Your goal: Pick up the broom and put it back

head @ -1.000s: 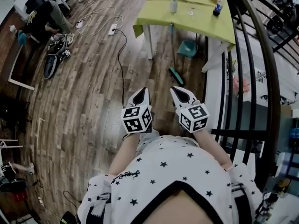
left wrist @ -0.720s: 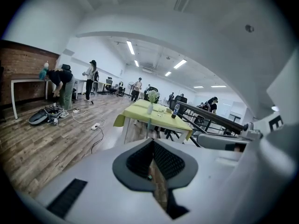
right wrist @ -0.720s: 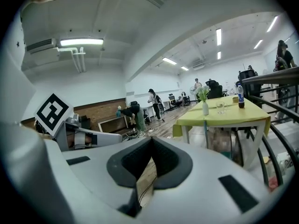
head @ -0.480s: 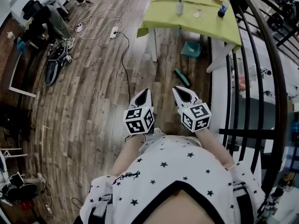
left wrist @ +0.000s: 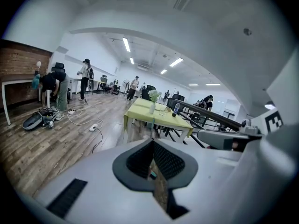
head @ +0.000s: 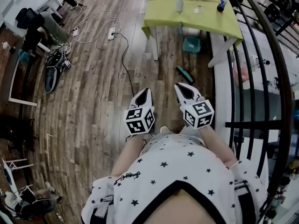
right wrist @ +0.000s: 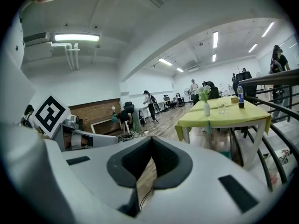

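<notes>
Head view: broom out ahead on the floor, both grippers empty

At far left of the path a cable [head: 123,57] snakes over the floor [head: 84,106] and runs down toward the left gripper [head: 144,93]. That gripper is held low in front of the person. Its fingers are clenched on nothing, as the left gripper view shows. Beside it, the right gripper [head: 181,87] is the same: fingers pressed together, with only bare planks seen past them in the right gripper view.

The broom [head: 185,74] lies flat on the floor, up ahead and slightly right of the right gripper and well apart from both. It rests just short of the green worktop [head: 173,20], near a teal bin [head: 191,45] under it. A black railing [head: 252,124] closes off the right side.

Judged risks from here:
- The cable crosses the walking line, so a foot could catch it on the approach and jerk both grippers off aim.
- Both sets of fingers are shut. If they come down that way they would only push the broom, sliding it under the worktop.
- The broom lies low and flat, so a shallow grab could pinch only its edge and let it twist free on the lift.
- With a worktop leg and the railing close by, a wide swing of the lifted broom could strike either.
</notes>
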`<state>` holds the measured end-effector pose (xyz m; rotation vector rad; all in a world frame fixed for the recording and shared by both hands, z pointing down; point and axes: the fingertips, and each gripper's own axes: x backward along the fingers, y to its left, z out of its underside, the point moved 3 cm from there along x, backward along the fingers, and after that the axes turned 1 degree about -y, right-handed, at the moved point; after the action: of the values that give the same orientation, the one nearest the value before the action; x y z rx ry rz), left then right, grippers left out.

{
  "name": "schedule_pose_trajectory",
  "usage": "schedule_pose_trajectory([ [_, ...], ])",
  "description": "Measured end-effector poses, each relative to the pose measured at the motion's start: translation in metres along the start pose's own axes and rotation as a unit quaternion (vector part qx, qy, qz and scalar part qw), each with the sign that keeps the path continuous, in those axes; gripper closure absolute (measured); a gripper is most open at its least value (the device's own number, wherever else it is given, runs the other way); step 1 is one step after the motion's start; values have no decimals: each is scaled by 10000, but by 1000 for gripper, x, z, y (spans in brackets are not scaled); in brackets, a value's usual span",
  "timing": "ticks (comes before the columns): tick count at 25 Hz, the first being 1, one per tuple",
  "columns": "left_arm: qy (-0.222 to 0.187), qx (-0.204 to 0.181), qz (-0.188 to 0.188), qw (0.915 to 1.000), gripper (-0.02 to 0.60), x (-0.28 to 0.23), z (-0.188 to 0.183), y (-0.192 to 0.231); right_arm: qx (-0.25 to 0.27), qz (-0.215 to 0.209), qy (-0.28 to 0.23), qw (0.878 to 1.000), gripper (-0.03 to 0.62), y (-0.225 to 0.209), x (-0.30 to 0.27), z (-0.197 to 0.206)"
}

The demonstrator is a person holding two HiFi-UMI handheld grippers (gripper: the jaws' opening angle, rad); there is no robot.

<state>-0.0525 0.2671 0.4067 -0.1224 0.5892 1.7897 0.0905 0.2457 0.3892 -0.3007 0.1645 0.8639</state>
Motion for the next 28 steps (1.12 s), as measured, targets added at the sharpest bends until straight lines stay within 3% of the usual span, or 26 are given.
schedule_pose_trajectory([
  [17,30,194,-48,9998,571,-11,0,22,111,162,143,9997,600,-5,-7,4],
  [28,114,164,-107,9997,571,-66,-15,33,110,208,100,9997,600,-48,-54,-8],
])
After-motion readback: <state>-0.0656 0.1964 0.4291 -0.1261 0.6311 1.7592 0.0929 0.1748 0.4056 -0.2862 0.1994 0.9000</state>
